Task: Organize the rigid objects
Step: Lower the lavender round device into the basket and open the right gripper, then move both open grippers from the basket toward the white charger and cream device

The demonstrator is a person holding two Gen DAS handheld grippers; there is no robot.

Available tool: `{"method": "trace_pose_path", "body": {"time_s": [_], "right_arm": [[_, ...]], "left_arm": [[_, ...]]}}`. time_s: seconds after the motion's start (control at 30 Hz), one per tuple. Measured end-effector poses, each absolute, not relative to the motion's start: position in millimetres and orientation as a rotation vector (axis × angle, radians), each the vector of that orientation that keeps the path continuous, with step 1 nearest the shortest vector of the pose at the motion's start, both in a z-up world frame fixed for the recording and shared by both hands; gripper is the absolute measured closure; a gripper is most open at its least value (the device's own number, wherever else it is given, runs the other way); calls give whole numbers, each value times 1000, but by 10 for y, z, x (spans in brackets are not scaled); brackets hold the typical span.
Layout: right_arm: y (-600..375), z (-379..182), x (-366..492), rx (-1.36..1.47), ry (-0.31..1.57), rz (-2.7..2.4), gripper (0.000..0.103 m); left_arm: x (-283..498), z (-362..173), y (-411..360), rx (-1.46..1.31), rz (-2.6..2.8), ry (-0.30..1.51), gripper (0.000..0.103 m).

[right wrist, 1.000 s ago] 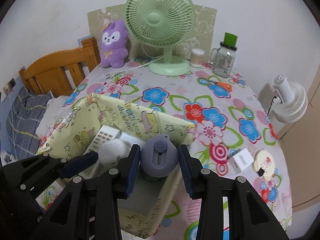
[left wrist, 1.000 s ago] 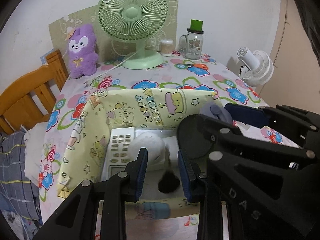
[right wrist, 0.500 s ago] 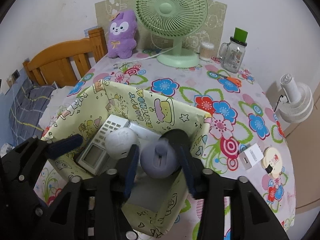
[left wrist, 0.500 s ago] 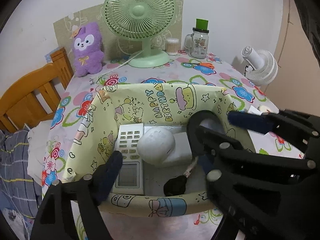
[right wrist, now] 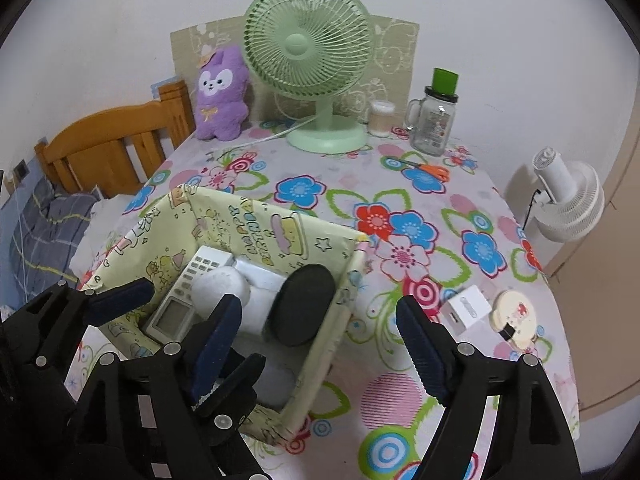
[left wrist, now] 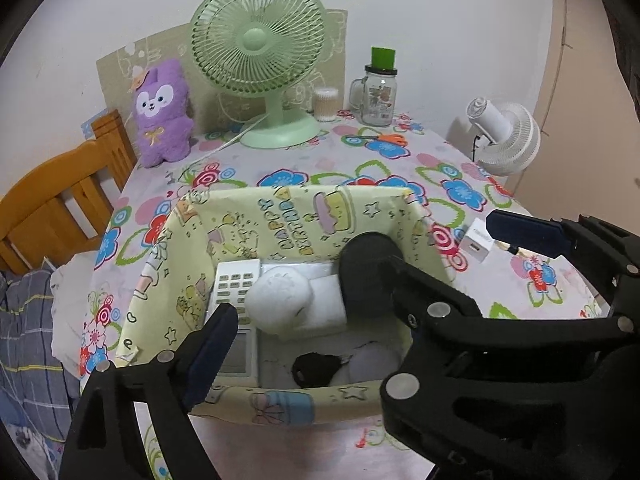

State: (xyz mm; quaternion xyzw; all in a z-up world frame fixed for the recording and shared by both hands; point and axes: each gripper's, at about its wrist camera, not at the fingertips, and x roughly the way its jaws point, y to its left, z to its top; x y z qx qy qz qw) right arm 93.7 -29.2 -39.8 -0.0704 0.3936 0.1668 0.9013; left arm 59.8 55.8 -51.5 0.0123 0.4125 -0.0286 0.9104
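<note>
Left hand-held gripper [left wrist: 312,332] released, over box [right wrist: 320,232]. Right hand-held gripper [right wrist: 320,344] released, empty; remote [right wrist: 180,300] and round items boxed. Next, likely: white charger [right wrist: 468,308] on worktop [right wrist: 400,184], right of box.

A white wall [right wrist: 100,40] was seen behind a floral-clothed table [right wrist: 460,208]; a wooden headboard [right wrist: 112,140] stood beside it, left.

In the yellow patterned box [right wrist: 312,240] lie a white remote [right wrist: 180,300], a white ball [right wrist: 220,286], a black disc [right wrist: 302,304] leaning on the right wall, and a black key [left wrist: 314,368] near the front.
</note>
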Motion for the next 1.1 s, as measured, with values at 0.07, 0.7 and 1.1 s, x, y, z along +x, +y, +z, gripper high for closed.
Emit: {"method": "trace_pose_path", "body": {"time_s": [0.07,0.7,1.1], "right_arm": [[-343,-368,916,-141,805,336,19],[-719,-146,804,-107,750,293,15],[-938,-26,778,-101,722,265,12]], "left_arm": [[583,-480,508,28,-66,842,13],[508,-252,194,60,-72,799,13],[497,-133,-16,76,-85,779,13]]}}
